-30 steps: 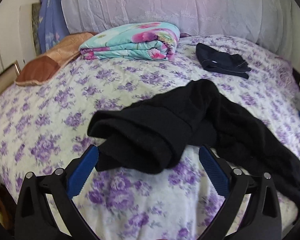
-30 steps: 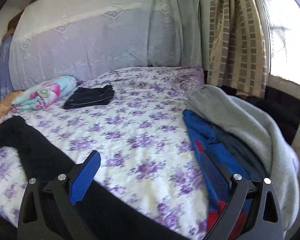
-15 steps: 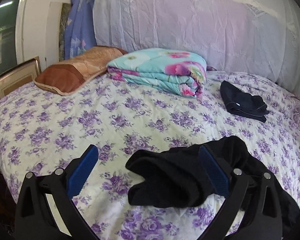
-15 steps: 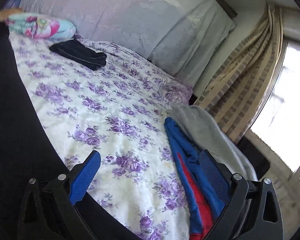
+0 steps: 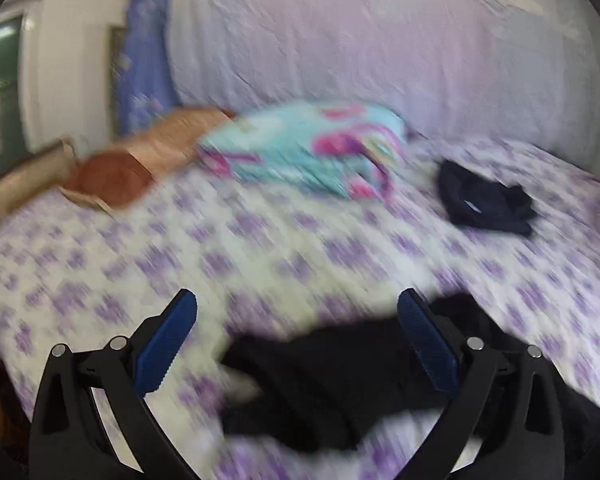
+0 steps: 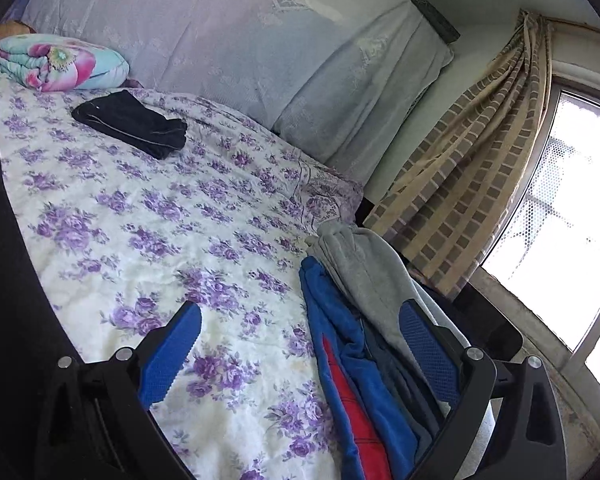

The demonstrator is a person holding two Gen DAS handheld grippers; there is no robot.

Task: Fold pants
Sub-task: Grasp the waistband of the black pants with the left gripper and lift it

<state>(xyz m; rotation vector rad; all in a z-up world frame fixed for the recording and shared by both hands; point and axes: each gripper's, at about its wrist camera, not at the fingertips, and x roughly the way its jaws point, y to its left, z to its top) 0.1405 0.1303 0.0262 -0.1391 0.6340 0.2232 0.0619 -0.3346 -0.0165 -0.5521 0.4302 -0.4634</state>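
1. Left tongs [image 5: 296, 332] spread wide, blue pads [image 5: 168, 350] well apart, nothing gripped between them.
2. The black pants [image 5: 332, 384] lie crumpled on the bed [image 5: 260, 248], right under those left tongs — the heap reaches past the right-hand finger, but the view is smeared and I cannot tell whether a finger touches the cloth.
3. Right tongs [image 6: 300, 340] gape just as wide, holding nothing. They hang over the flowered bedspread [image 6: 148, 208], with a dark mass of black cloth along the left edge of that view — likely the pants [image 6: 8, 300].
4. Under the right-hand finger of the right tongs lies a pile: blue garment [image 6: 340, 320] with a red stripe, a grey garment [image 6: 364, 264] draped just beside it at the edge of the bed.
5. Further up the bed, a small dark folded garment [image 6: 132, 124] lies by itself, well apart from the pants.
6. At the head, a folded turquoise floral quilt [image 5: 312, 148], a brown pillow [image 5: 140, 160] beside it, and the big pale covered headboard [image 6: 204, 32] behind.
7. Striped curtain [image 6: 480, 168] bunched by the bright window [image 6: 572, 208].
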